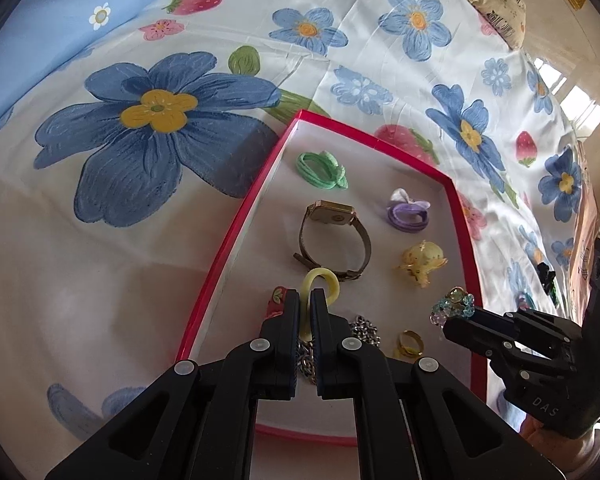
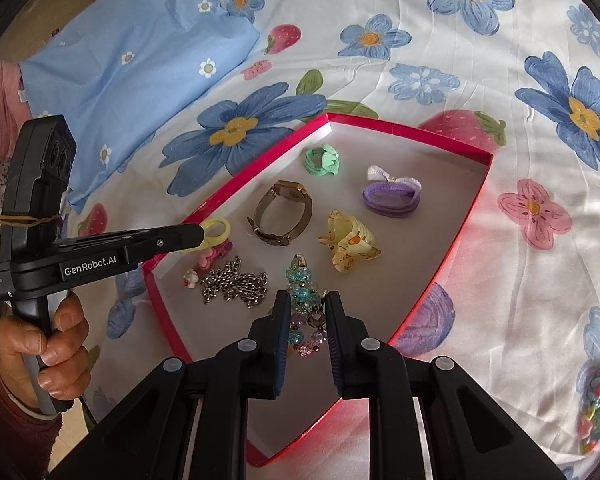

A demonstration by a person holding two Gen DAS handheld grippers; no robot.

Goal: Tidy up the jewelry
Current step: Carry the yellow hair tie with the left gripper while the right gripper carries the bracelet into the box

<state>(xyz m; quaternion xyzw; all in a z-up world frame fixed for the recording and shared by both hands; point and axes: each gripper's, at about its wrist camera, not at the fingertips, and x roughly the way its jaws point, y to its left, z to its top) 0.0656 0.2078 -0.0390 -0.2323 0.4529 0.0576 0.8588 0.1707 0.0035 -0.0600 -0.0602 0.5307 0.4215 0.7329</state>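
A red-rimmed box (image 1: 236, 216) (image 2: 236, 196) lies on the floral bed sheet. Inside lie a green hair tie (image 1: 322, 170), a gold watch (image 1: 334, 236), a purple bow tie (image 1: 408, 210), a yellow claw clip (image 1: 422, 262), a silver chain (image 2: 236, 282), a ring (image 1: 408, 342) and a small red flower clip (image 1: 277, 300). My left gripper (image 1: 306, 296) is shut on a yellow loop clip (image 1: 324, 280), held above the box's left part; it also shows in the right wrist view (image 2: 216, 230). My right gripper (image 2: 308, 308) is shut on a beaded bracelet (image 2: 305, 296) above the box's near part.
A blue pillow (image 2: 132, 68) lies at the far left of the bed. A patterned cushion (image 1: 496, 4) sits at the far right. A pile of colourful small items (image 2: 596, 404) lies on the sheet right of the box.
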